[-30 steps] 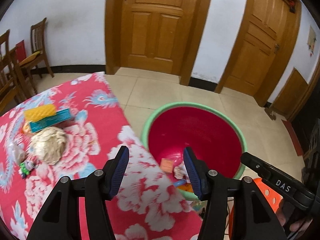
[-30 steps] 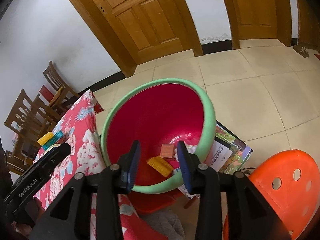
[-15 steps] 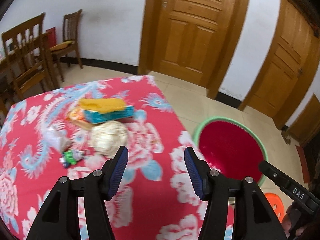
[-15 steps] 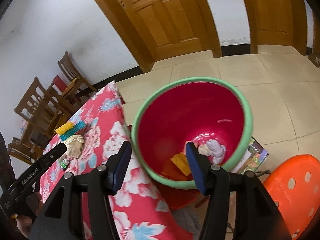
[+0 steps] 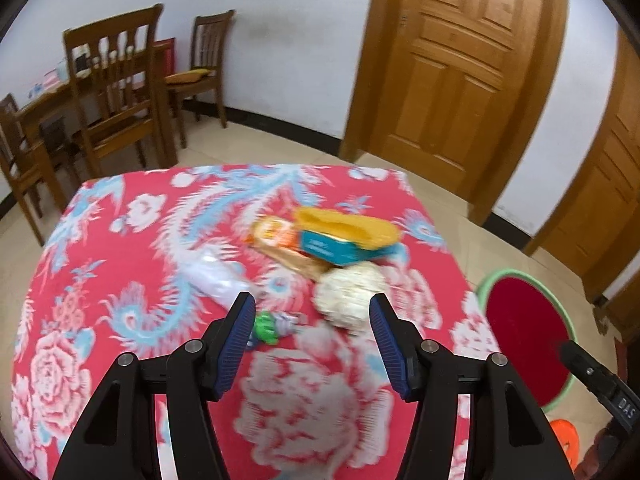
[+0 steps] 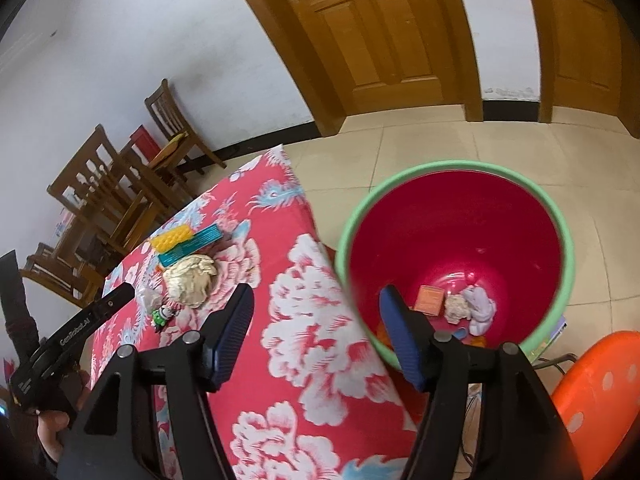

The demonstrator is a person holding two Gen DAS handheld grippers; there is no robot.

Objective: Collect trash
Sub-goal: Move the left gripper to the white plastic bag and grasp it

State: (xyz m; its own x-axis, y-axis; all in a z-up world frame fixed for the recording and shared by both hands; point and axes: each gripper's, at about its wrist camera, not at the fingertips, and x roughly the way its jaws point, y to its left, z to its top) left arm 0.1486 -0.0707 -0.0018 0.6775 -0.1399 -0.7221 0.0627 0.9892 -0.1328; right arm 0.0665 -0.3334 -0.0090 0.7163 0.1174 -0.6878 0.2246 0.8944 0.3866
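While your left gripper (image 5: 312, 320) hangs over the near part of the red flowered tablecloth (image 5: 120, 280), its jaws stand apart with nothing between the blue pads; they have just been opening a little. Beyond its tips lies the trash on the table: a crumpled ball of pale paper (image 5: 348, 292) just past the right-hand pad, a small green and white wrapper (image 5: 272, 326) beside the left-hand pad, a clear plastic bag (image 5: 216, 276) further left, and behind them a teal box (image 5: 340, 250) with a yellow wrapper (image 5: 348, 228) lying on it and an orange packet (image 5: 276, 234) touching its left end. That view is blurred, so you cannot read any labels.

Your right gripper (image 6: 316, 320) is held above the table's edge, where the cloth meets the red bucket with the green rim (image 6: 452, 168). Its jaws have just been opening and now gape wide, holding nothing. Down in the bucket lie a small orange card (image 6: 430, 299), a crumpled paper wad (image 6: 456, 307) and a whitish rag (image 6: 480, 306). An orange stool (image 6: 596, 384) stands just beside the bucket, and wooden chairs (image 6: 108, 200) stand beyond the table near the white wall.
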